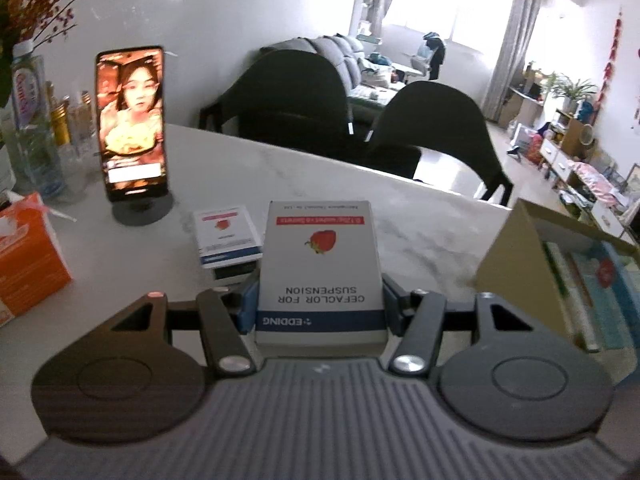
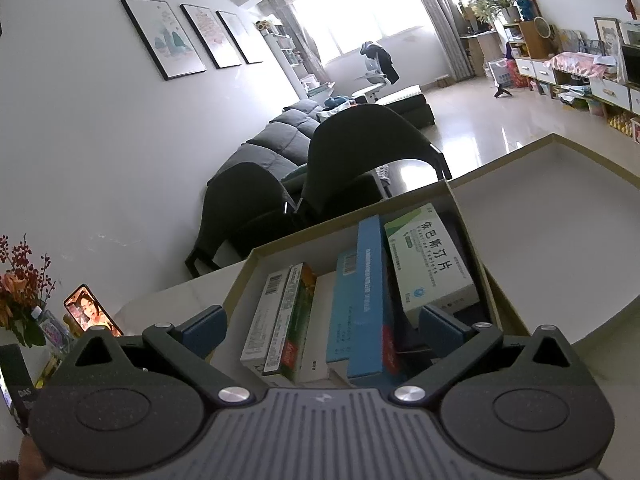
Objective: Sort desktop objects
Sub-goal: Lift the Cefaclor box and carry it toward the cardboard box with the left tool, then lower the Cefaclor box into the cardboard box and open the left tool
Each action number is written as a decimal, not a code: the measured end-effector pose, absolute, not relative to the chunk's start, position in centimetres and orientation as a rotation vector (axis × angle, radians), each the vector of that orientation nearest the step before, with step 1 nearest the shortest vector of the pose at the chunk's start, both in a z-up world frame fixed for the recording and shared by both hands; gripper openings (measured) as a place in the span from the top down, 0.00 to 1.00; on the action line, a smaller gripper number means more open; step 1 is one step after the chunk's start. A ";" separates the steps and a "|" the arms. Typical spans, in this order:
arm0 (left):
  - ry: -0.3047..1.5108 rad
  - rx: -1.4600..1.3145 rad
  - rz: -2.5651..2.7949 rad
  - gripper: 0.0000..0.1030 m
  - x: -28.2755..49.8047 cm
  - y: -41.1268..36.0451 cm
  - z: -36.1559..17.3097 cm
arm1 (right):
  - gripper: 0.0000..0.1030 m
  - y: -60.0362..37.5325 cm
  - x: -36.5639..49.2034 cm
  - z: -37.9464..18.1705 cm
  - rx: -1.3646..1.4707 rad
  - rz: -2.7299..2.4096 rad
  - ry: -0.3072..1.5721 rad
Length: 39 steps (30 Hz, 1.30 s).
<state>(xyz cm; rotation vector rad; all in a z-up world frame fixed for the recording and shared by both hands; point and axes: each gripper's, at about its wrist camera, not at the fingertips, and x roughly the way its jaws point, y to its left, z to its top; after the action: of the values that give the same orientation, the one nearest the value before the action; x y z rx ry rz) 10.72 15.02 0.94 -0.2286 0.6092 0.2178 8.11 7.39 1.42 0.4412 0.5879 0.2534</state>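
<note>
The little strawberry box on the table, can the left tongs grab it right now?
Probably not yet. The left tongs are already shut on the big medicine box, so they're full. The little strawberry box lies free beside it.

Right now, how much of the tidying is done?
Done: several medicine boxes already stand in the cardboard box. In hand: the left gripper clamps a white Cefaclor box. Left: a smaller white box on the table. The right gripper is open over the cardboard box.
</note>
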 end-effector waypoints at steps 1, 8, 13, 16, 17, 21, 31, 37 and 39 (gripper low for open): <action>0.607 -0.227 0.210 0.45 10.8 14.7 1.1 | 0.01 7.3 8.1 1.4 0.444 0.252 0.588; 0.594 -0.224 0.146 0.45 11.4 12.9 1.9 | 0.01 6.9 8.0 1.2 0.456 0.246 0.592; 0.581 -0.214 0.105 0.45 11.8 11.8 2.6 | 0.01 6.2 7.8 1.2 0.468 0.239 0.589; 0.579 -0.203 0.069 0.45 12.1 11.1 3.1 | 0.01 5.7 7.8 1.1 0.476 0.231 0.586; 0.578 -0.200 0.059 0.45 12.2 10.8 3.2 | 0.01 5.6 7.7 1.0 0.479 0.229 0.585; 0.576 -0.192 0.015 0.45 12.8 9.5 3.8 | 0.01 5.2 7.5 0.9 0.487 0.220 0.579; 0.591 -0.176 -0.145 0.45 14.7 4.6 4.7 | 0.01 3.9 7.3 0.6 0.509 0.202 0.569; 0.623 -0.161 -0.202 0.45 16.3 1.7 4.3 | 0.01 3.3 7.0 0.6 0.520 0.211 0.557; 0.641 -0.160 -0.215 0.45 17.0 1.0 4.0 | 0.01 3.2 6.8 0.8 0.518 0.210 0.549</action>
<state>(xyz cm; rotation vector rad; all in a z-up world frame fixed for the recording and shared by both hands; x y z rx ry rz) 16.98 0.98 4.00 -0.1601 0.6407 -0.2145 6.79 3.22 0.81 0.5177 0.5486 0.2101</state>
